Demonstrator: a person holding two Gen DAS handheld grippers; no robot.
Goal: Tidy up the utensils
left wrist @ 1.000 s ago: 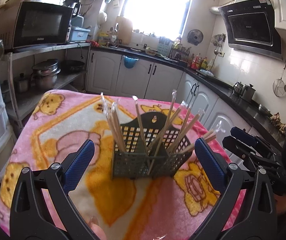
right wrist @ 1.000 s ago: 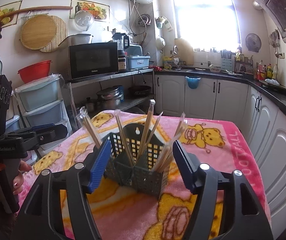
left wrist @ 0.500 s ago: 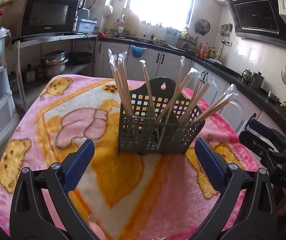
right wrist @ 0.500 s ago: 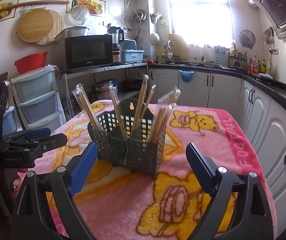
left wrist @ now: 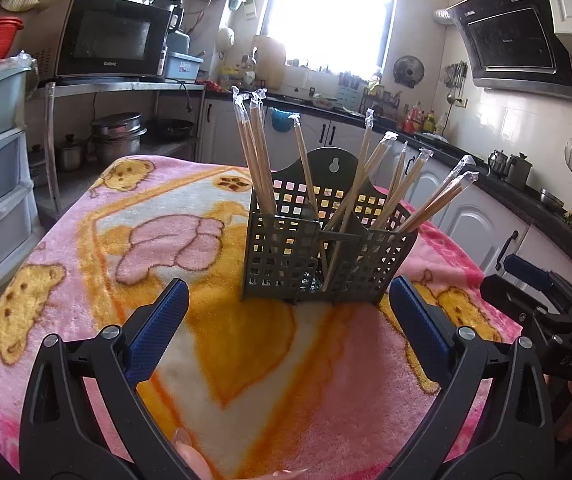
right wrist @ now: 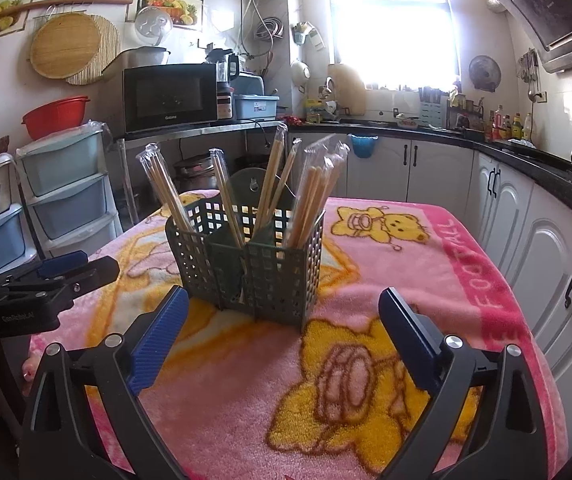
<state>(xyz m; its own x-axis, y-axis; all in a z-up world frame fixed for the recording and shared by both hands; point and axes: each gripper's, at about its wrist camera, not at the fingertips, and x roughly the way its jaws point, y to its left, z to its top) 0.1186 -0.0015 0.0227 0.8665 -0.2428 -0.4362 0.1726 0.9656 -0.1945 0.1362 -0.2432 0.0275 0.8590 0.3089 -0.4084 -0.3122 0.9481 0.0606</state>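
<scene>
A dark green perforated utensil caddy [left wrist: 286,256] stands upright on the pink bear-print blanket [left wrist: 85,248]; it also shows in the right wrist view [right wrist: 273,276]. Several plastic-wrapped chopstick pairs [left wrist: 259,156] stand in its compartments, leaning outward, and show in the right wrist view [right wrist: 314,196] too. My left gripper [left wrist: 288,304] is open and empty, just in front of the caddy. My right gripper [right wrist: 281,316] is open and empty, a little short of the caddy. Each gripper appears in the other's view: the right one at the right edge [left wrist: 542,292], the left one at the left edge [right wrist: 49,276].
The blanket [right wrist: 426,264] covers a small table. Stacked plastic drawers [right wrist: 65,200] and a shelf with a microwave [right wrist: 169,94] stand to the left. White cabinets with a black counter [right wrist: 526,156] run behind and along the right.
Both grippers have pulled back from the caddy, which now sits farther ahead of the fingers. The right gripper's jaws have opened wider. The caddy and chopsticks stay put.
</scene>
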